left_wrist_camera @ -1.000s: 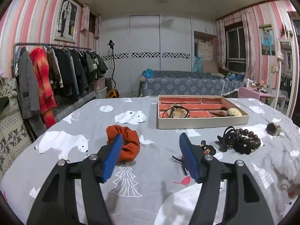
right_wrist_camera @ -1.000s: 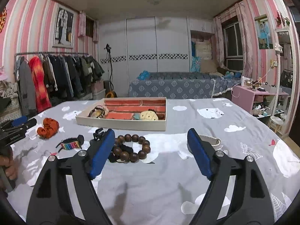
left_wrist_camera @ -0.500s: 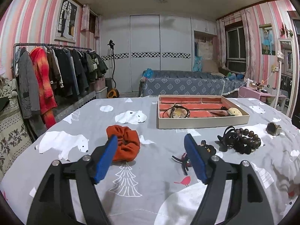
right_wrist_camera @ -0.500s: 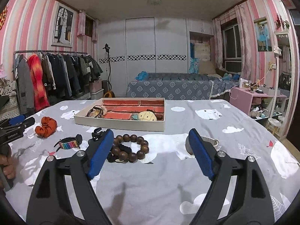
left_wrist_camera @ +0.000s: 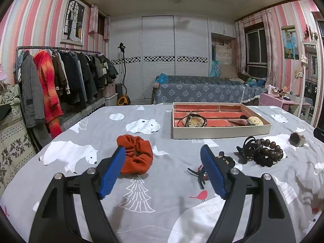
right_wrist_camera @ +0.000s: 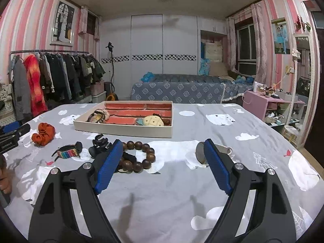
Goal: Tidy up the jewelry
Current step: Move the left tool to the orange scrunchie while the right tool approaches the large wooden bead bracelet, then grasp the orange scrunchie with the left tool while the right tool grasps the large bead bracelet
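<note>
Over the grey bear-print cloth my left gripper [left_wrist_camera: 162, 148] hovers with its jaws opening and nothing between them. An orange scrunchie [left_wrist_camera: 135, 157] lies just past its left finger. A striped band [left_wrist_camera: 199, 172] is partly hidden behind its right finger. My right gripper [right_wrist_camera: 163, 141] stands open and empty. A wooden bead bracelet [right_wrist_camera: 139, 156] lies by its left finger, next to a black claw clip [right_wrist_camera: 99, 143]. A watch [right_wrist_camera: 200, 154] shows behind its right finger. The beige tray [left_wrist_camera: 220, 134] with a red lining stands farther back and holds a cord bracelet [left_wrist_camera: 191, 121] and a cream piece [left_wrist_camera: 256, 120].
A clothes rack [left_wrist_camera: 60, 81] runs along the left wall, and a blue-covered bed [left_wrist_camera: 202, 93] stands beyond the table. A pink side table [right_wrist_camera: 263, 105] is at the right. In the right wrist view, a hand [right_wrist_camera: 4, 174] holds the left gripper at the left edge.
The left gripper's jaws have spread wider apart. The right gripper has hardly shifted and its jaws stand as before.
</note>
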The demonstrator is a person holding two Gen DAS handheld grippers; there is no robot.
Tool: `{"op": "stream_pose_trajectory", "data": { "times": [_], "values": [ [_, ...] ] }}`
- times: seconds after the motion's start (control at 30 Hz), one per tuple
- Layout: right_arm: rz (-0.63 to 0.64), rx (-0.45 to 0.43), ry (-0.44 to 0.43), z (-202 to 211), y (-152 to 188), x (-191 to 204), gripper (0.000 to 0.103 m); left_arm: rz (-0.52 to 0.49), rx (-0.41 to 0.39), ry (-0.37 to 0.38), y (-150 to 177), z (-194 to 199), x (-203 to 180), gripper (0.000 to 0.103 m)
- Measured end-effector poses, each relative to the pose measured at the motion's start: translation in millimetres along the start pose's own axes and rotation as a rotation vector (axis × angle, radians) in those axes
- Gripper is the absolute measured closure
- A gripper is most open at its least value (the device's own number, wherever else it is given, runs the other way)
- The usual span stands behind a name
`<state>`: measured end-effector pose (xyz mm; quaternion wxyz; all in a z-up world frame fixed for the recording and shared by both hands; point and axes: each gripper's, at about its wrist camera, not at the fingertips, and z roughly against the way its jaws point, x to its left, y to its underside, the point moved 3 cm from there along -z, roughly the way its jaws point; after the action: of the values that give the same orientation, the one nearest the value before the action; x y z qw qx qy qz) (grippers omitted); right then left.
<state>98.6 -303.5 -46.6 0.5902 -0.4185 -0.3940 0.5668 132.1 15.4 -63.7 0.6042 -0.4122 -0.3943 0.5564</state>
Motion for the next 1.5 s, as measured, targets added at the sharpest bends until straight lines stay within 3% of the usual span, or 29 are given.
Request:
{"op": "stream_pose_trajectory", "data": {
  "times": [0.17,0.47,0.83,1.0,1.33,1.5],
  "values": [
    [-0.046,0.072,-0.017,-11,-1,-7,0.031,0.010,0.030,-0.016,-5,-7,7,0.027],
    [-0.009,0.126,0.003,-35,-25,-4,0.032,-0.013,0.061,-0.069,-28,-32,33,0.027],
    [-0.002,0.306,0.024,-106,-9,3,0.043,-0.014,0.191,-0.097,-24,-89,55,0.027],
    [0.024,0.354,0.017,-126,-5,11,0.046,0.014,0.308,-0.114,-13,-125,70,0.027],
    [0.040,0.500,0.000,-166,8,20,0.059,0.003,0.478,-0.040,8,-161,65,0.027],
    [0.073,0.543,-0.021,-173,14,26,0.073,-0.023,0.525,-0.007,14,-170,58,0.026]
  ]
}}
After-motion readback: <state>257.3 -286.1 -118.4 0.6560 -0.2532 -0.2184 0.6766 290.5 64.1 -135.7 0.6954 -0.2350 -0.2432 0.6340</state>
